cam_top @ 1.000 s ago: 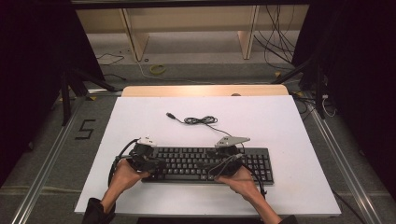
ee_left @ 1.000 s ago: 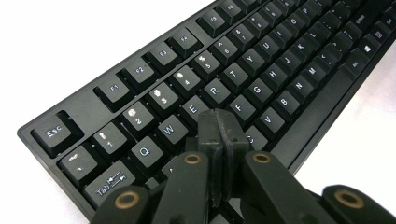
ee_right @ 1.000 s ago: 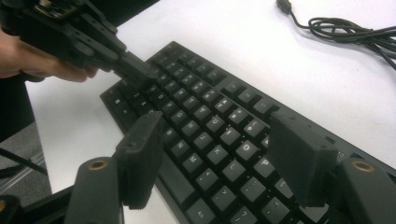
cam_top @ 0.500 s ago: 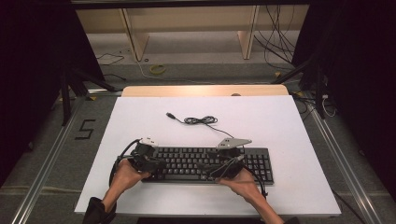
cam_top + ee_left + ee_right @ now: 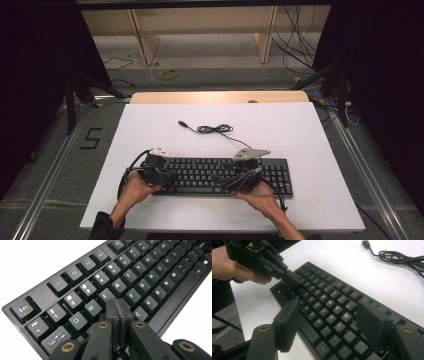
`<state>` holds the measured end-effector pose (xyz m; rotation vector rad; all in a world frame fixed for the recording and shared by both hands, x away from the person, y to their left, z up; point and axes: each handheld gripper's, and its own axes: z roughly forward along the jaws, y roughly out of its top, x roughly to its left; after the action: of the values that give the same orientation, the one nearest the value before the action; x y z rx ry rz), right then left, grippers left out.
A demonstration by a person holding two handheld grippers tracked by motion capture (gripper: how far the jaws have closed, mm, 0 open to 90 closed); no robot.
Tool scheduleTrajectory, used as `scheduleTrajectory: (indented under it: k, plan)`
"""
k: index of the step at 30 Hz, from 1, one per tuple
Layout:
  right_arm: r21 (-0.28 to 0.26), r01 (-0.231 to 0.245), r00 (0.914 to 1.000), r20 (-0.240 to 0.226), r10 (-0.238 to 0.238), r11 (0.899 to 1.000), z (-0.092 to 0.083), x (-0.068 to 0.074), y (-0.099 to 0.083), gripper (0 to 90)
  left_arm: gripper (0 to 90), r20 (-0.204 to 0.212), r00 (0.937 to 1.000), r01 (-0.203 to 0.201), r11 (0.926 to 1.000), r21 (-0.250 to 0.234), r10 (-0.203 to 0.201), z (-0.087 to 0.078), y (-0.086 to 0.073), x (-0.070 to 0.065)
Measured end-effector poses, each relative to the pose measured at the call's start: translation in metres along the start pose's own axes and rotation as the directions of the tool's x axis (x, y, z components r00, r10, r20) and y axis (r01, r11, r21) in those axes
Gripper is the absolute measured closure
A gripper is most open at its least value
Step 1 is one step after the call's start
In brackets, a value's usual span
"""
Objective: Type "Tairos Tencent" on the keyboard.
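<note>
Keyboard [image 5: 220, 176] lies on the white surface [image 5: 150, 130], near my edge, long side running left to right. From the high view, my left gripper [image 5: 167, 176] rests over the keyboard's left end and my right gripper [image 5: 231, 176] hangs over its middle, each in a hand coming up from the bottom. A black cable [image 5: 212, 129] trails from the keyboard's back edge, lies coiled farther out on the surface, and ends in a plug [image 5: 183, 123].

Left gripper view: my left gripper [image 5: 119, 305] has its jaws pressed together, nothing between them. The joined tips sit down among the letter keys, just below E and between W and the next column. Whether a key is pushed down I cannot tell. Esc key [image 5: 23, 309] sits at the near left corner.

Right gripper view: my right gripper [image 5: 329, 327] has its jaws spread wide, nothing between them, held above the keys on the right half of the letter block. Farther off, my left gripper [image 5: 294, 280] points down onto the keys at the far end. Coiled cable [image 5: 402, 258] lies on the surface beyond the keyboard.
</note>
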<state>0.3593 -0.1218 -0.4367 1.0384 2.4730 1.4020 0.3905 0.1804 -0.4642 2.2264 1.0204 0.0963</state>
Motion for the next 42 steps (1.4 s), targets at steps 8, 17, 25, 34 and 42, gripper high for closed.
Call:
scheduleTrajectory:
  k: [8, 17, 25, 34, 42]
  plan:
    - [-0.007, -0.002, 1.0, 0.0, 0.002, 1.0, -0.001, 0.0, 0.001, 36.2, 78.3, 0.019, 0.9998, 0.01, 0.9992, -0.038, -0.009, -0.009, 0.002, -0.001]
    - [-0.008, -0.002, 1.0, -0.003, 0.002, 1.0, 0.0, 0.0, 0.001, 36.1, 49.9, 0.046, 0.9976, 0.055, 0.9937, -0.097, -0.051, -0.017, 0.002, 0.002]
    - [0.011, 0.001, 0.9998, -0.021, -0.001, 1.0, 0.008, 0.006, -0.003, 36.1, 34.4, 0.059, 0.9958, 0.079, 0.9839, -0.16, -0.071, -0.025, -0.001, 0.005]
    - [0.047, 0.011, 0.9989, -0.046, -0.009, 0.999, 0.02, 0.013, -0.008, 37.0, 30.8, 0.066, 0.9954, 0.082, 0.9755, -0.204, -0.07, -0.031, -0.004, 0.003]
    - [0.067, 0.026, 0.9982, -0.056, -0.022, 0.997, 0.024, 0.018, -0.009, 44.1, 29.3, 0.061, 0.9959, 0.079, 0.9706, -0.227, -0.066, -0.033, -0.01, -0.002]
